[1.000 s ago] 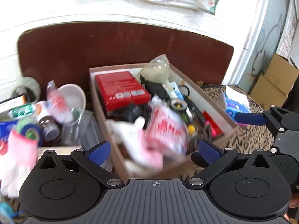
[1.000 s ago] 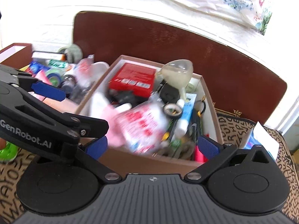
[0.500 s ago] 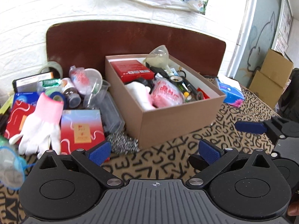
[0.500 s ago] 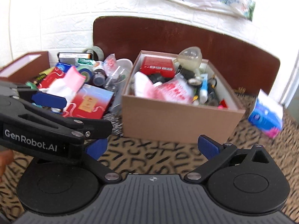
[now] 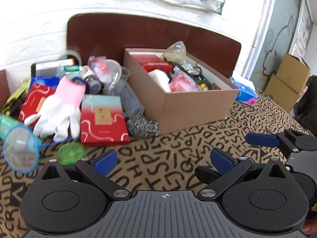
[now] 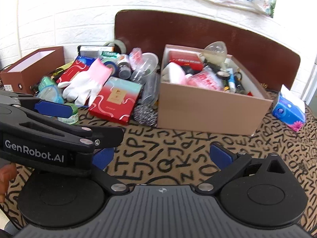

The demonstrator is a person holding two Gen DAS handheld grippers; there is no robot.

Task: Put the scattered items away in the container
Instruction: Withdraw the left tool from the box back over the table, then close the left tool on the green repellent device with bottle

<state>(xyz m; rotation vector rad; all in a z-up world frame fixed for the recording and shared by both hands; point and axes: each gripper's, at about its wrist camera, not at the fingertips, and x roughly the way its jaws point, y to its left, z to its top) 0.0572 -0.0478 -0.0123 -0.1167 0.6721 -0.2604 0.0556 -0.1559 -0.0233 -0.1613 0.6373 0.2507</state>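
The tan cardboard box point(image 5: 194, 107) point(image 6: 208, 109) stands on the letter-print cloth, filled with a red packet, a funnel, tape and small items. Left of it lie scattered things: a white glove with a pink cuff point(image 5: 59, 111) point(image 6: 85, 85), a red gift box point(image 5: 103, 119) point(image 6: 116, 101), a steel scourer point(image 5: 142, 127) point(image 6: 144, 113), a green lid point(image 5: 71, 152), bottles and clear cups. My left gripper point(image 5: 163, 158) hangs open and empty, well short of the box. My right gripper point(image 6: 161, 155) is open and empty too, beside the left one.
A blue tissue pack point(image 5: 245, 93) point(image 6: 288, 112) lies right of the box. A brown open box point(image 6: 29, 69) stands at the far left. A dark headboard and white brick wall close the back. Cardboard cartons point(image 5: 287, 83) stand off to the right.
Both grippers have drawn back from right over the box to the near side of the cloth. A pink and white packet that was blurred above the box now rests inside it.
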